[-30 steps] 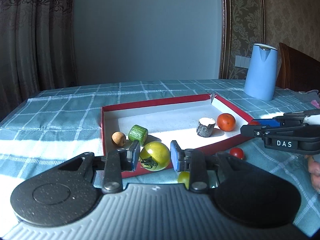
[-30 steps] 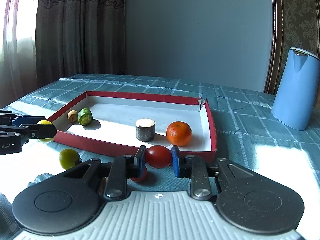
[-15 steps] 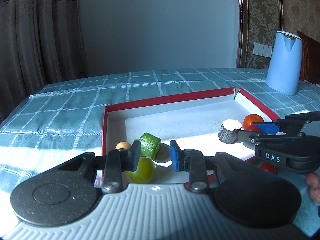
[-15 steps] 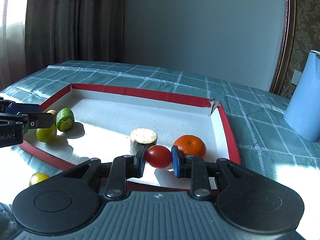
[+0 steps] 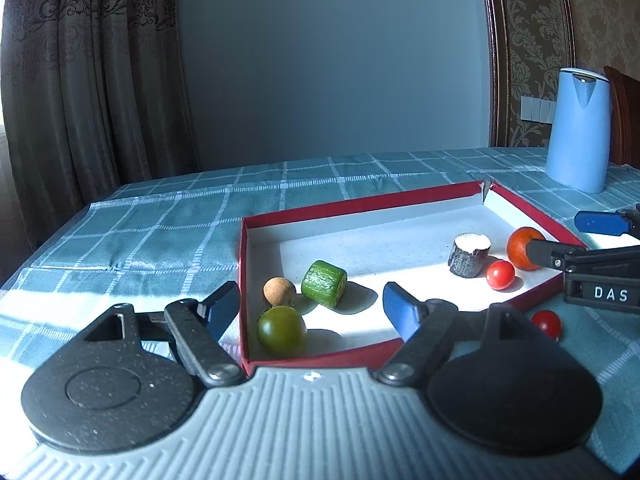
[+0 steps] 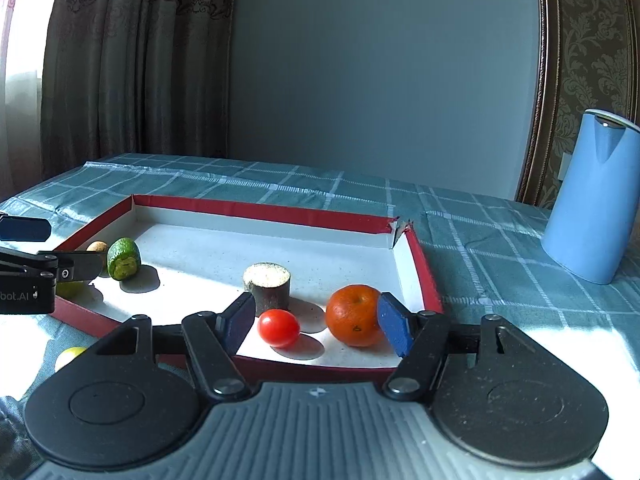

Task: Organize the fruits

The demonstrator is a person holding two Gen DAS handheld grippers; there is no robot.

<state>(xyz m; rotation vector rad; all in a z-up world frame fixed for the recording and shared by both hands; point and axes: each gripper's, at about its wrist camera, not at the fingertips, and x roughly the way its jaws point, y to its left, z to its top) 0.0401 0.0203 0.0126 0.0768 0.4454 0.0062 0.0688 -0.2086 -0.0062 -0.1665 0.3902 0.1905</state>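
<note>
Since a second ago both tomatoes have left the jaws and now lie in the red-rimmed tray [image 5: 360, 204]: the green tomato [image 5: 281, 331] in its near left corner, just beside a small brown ball [image 5: 279, 291] and a green cucumber chunk [image 5: 324, 283], and the red tomato [image 6: 278, 328] near the front wall, between a grey stump [image 6: 267, 286] and an orange [image 6: 353, 315]. The left hand-held gripper [image 5: 308, 312] and the right hand-held gripper [image 6: 316, 326] are both opening, jaws wide, pads clear of the fruit. Another red tomato [image 5: 546, 323] and a yellow one [image 6: 70, 357] sit outside on the desk [image 5: 160, 232], which wears a teal checked cloth in patchy sunlight. A pale blue kettle [image 5: 580, 130] stands at the far right; brown curtains [image 5: 92, 72] hang left of a plain grey wall. The right gripper's side reads "DAS"; the left's shows "bot.AI".
</note>
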